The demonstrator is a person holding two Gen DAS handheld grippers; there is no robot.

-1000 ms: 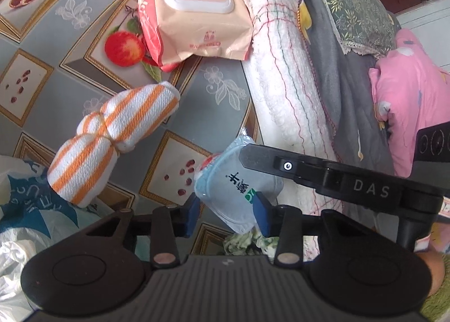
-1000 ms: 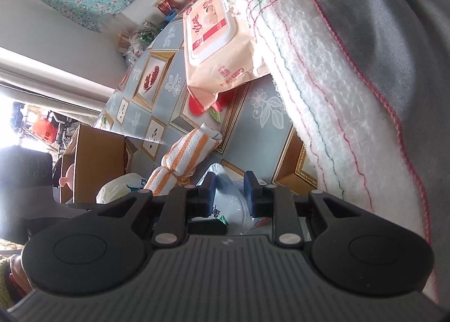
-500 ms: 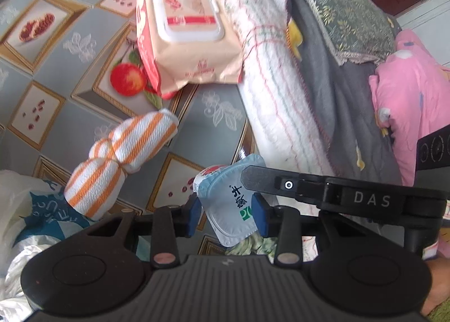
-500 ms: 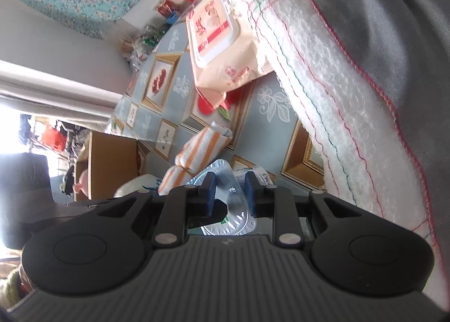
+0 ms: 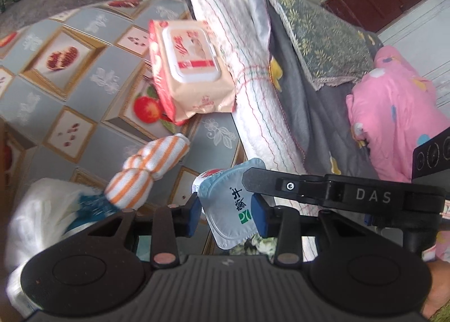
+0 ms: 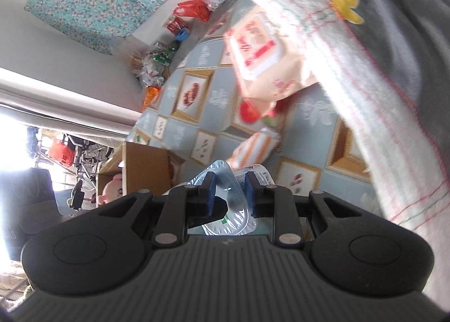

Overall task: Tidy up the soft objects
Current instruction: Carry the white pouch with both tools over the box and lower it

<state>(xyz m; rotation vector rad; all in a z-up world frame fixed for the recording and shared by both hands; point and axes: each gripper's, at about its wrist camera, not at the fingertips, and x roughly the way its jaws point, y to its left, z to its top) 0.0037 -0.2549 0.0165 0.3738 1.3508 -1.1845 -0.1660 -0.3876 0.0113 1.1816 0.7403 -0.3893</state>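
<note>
Both grippers share one item: a soft blue-lidded pouch [image 5: 229, 204], a sealed drink or yogurt pack with green print. The left gripper [image 5: 226, 211] has its jaws partway closed with blue pads pressed on either side of the pouch body; the right gripper [image 6: 230, 194] is pinched almost fully shut on the pouch's thin foil rim, seen from its own view as crinkled clear-blue film [image 6: 227, 204] between the pads. Two-handed hold likely because the pack is floppy and would sag or slip from a single pinch. The pouch hangs off the surface, above the fruit-print tablecloth [image 5: 70, 88], not resting on anything. Lying on the cloth: an orange-striped knotted towel [image 5: 149, 170] just beyond the pouch, a wet wipes pack [image 5: 191, 69] farther back leaning against a folded white blanket [image 5: 247, 83]. Grey and pink bedding [image 5: 393, 114] piled beside that. A cardboard box [image 6: 143, 170] with a pink toy inside sits off the table's edge, plausibly the drop target, but that is a guess.
</note>
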